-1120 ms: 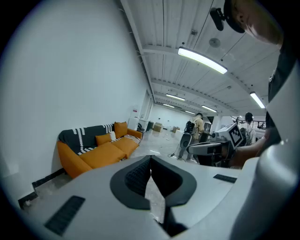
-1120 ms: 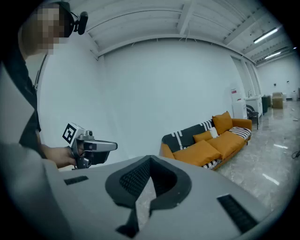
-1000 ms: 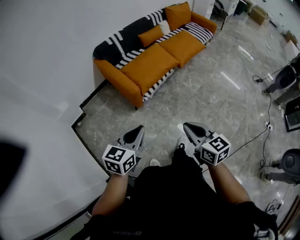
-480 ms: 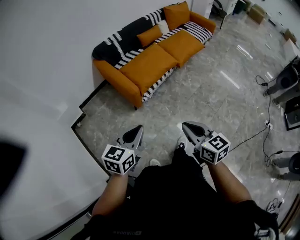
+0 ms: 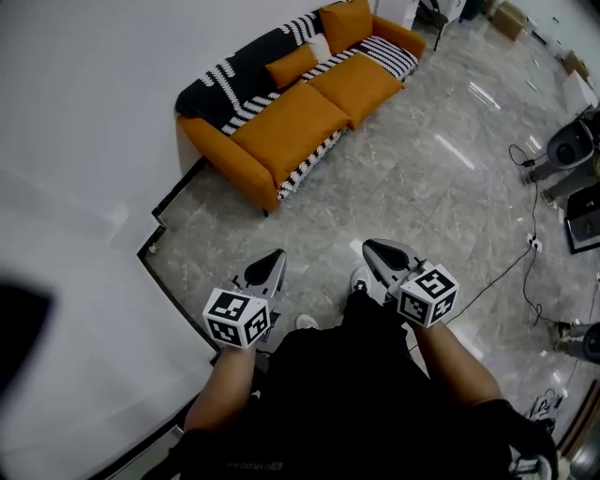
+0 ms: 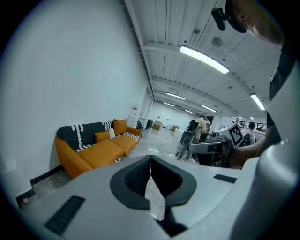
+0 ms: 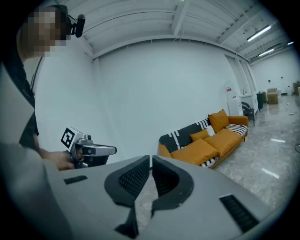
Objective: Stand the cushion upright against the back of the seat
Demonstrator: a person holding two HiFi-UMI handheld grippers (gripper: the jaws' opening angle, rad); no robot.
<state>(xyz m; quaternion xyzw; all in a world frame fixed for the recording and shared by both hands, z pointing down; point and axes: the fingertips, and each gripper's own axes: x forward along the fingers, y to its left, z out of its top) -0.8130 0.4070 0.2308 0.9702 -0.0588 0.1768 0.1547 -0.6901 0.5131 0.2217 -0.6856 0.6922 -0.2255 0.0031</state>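
Note:
An orange sofa (image 5: 300,122) with a black-and-white striped throw stands against the white wall, far ahead of me. A small orange cushion (image 5: 291,67) leans at its back, and a larger one (image 5: 345,25) sits at the far end. The same sofa (image 6: 93,152) shows in the left gripper view, and the sofa (image 7: 201,147) in the right gripper view. My left gripper (image 5: 272,262) is shut and empty, held near my waist. My right gripper (image 5: 375,251) hangs beside it; its jaws are opening by a thin slit, with nothing between them. Both are far from the sofa.
Grey stone floor (image 5: 412,187) lies between me and the sofa. A black plinth (image 5: 159,234) runs along the wall at the left. Cables (image 5: 525,253) and wheeled machines (image 5: 572,155) stand at the right. My own feet (image 5: 359,279) show below the grippers.
The sofa has slid slightly up and left in the head view as my head shifted. Both grippers stay where they were.

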